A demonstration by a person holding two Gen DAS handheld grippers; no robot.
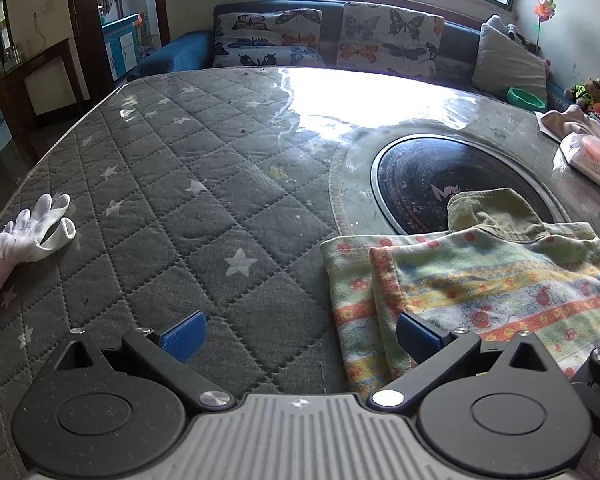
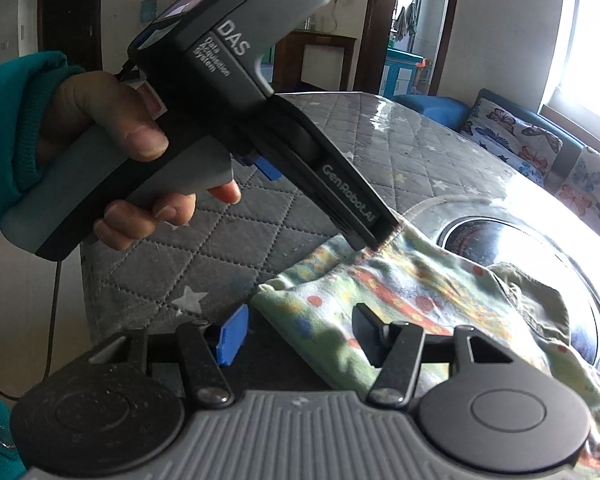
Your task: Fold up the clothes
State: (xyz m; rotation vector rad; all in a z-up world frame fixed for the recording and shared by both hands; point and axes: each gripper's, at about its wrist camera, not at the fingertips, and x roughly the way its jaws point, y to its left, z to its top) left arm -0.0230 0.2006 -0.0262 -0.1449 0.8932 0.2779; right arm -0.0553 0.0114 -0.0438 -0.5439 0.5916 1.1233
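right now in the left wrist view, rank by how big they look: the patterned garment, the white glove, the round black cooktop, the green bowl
1. patterned garment, though it lies nearest the camera, which inflates it
2. round black cooktop
3. white glove
4. green bowl, far back, so its true size is unsure

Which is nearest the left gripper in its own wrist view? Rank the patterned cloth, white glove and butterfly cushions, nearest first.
1. Patterned cloth: under the left gripper's right finger.
2. White glove: far left on the table.
3. Butterfly cushions: on the sofa behind.
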